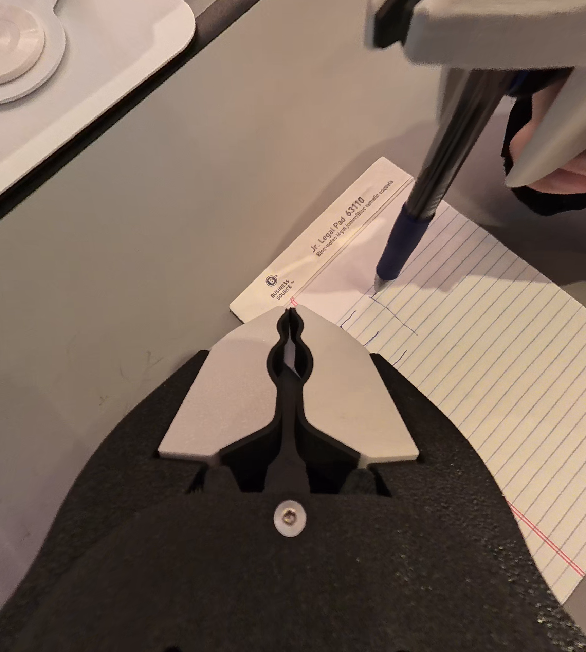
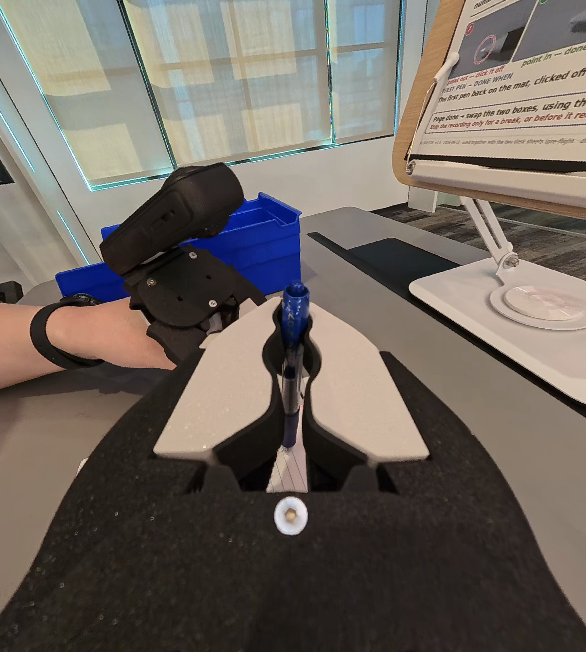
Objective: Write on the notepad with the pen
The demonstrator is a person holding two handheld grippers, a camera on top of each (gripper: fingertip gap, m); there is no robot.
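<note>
Much of your notepad [image 1: 496,370] is hidden in the left wrist view: the left gripper [image 1: 290,310] covers its near corner, its fingertips meeting with nothing between them at the pad's white header strip, and whether they press on it is hard to tell. From the right wrist view only a sliver of lined paper shows through the gap under the right gripper [image 2: 293,310]. That gripper clamps the blue pen [image 2: 292,370] between its jaws, cap end poking out past the fingertips. In the left view the pen [image 1: 401,243] slants down, its tip touching the page near the header, beside a few thin blue strokes. The pad lies flat on the grey desk [image 1: 143,211].
</note>
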